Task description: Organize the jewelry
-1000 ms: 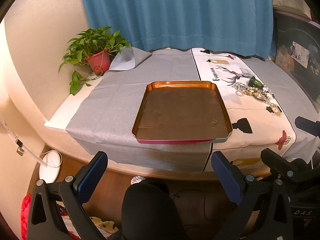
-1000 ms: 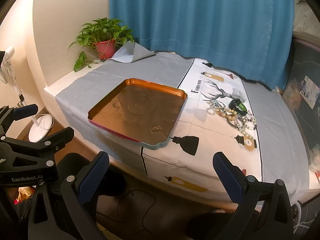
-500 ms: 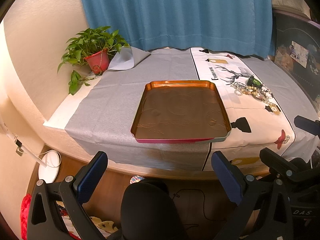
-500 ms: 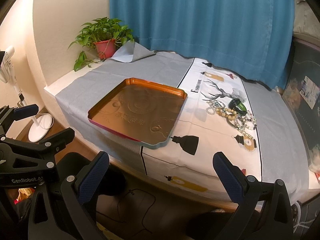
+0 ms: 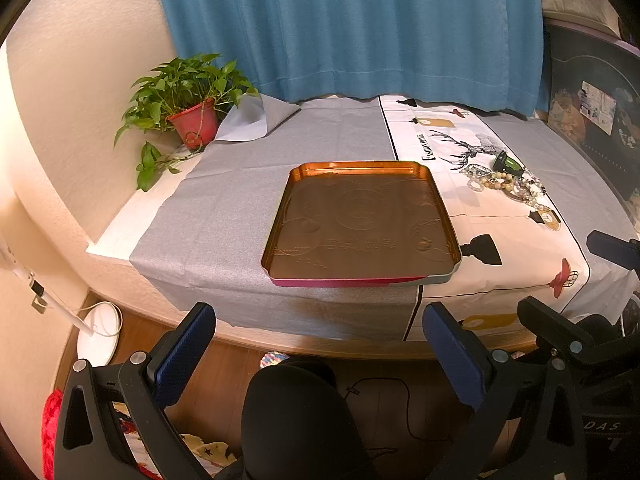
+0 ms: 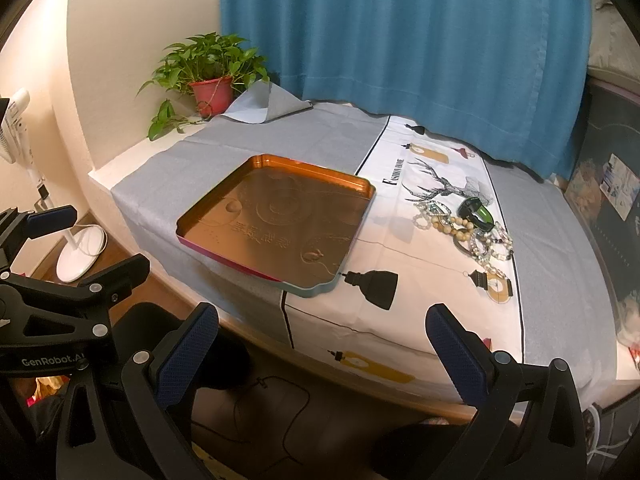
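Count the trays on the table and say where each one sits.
1. The orange tray lies at the near edge of the table, mostly on the grey cloth, left of the jewelry pile. Nothing suggests another is hidden.

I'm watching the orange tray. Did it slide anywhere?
No. The orange tray sits the same against the cloth seam; only the camera drifted slightly.

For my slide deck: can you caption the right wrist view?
Open right gripper faces an empty orange tray and a jewelry pile on the deer-print cloth.
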`<state>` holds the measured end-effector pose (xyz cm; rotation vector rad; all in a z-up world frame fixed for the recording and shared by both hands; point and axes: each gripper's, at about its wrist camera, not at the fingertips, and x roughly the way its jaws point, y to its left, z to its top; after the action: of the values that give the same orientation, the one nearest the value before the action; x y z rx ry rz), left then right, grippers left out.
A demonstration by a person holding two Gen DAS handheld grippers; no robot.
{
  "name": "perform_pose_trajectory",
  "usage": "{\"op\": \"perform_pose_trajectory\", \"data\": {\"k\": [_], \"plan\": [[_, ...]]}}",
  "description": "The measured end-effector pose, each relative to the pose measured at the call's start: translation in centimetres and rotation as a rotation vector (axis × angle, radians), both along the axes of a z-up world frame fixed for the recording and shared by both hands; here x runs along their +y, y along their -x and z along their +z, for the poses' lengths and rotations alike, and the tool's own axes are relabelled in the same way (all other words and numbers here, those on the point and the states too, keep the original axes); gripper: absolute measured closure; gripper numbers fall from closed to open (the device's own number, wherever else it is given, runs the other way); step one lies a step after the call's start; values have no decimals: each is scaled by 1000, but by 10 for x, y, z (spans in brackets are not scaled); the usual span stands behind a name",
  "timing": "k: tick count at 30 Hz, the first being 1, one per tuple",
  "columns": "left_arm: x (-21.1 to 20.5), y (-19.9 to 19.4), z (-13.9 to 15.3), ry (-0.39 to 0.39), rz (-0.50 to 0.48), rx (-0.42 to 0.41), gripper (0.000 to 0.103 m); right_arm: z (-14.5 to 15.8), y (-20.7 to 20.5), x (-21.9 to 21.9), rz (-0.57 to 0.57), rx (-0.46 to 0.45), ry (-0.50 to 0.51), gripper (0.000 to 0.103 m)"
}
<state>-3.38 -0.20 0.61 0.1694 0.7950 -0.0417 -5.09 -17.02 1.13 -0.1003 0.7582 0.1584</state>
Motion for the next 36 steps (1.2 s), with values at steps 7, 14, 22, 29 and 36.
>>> {"op": "perform_pose_trajectory", "data": {"k": [7, 14, 22, 29, 36], "plan": [[0, 0, 0, -1, -1, 1, 0, 0, 0, 0, -1, 1, 0, 0], [-4, 0, -2, -2, -12, 8, 0, -6, 2, -6, -15, 4, 3, 0], [-41, -8, -10, -37, -93, 50, 0, -17, -1, -47, -104, 28, -25, 0], [-88, -25, -17, -56, -169, 87, 0, -30, -8, -105, -229, 47, -35, 0], [-136, -43, -32, -85, -251, 126, 0, -49, -13, -160, -330, 84, -47, 0]]}}
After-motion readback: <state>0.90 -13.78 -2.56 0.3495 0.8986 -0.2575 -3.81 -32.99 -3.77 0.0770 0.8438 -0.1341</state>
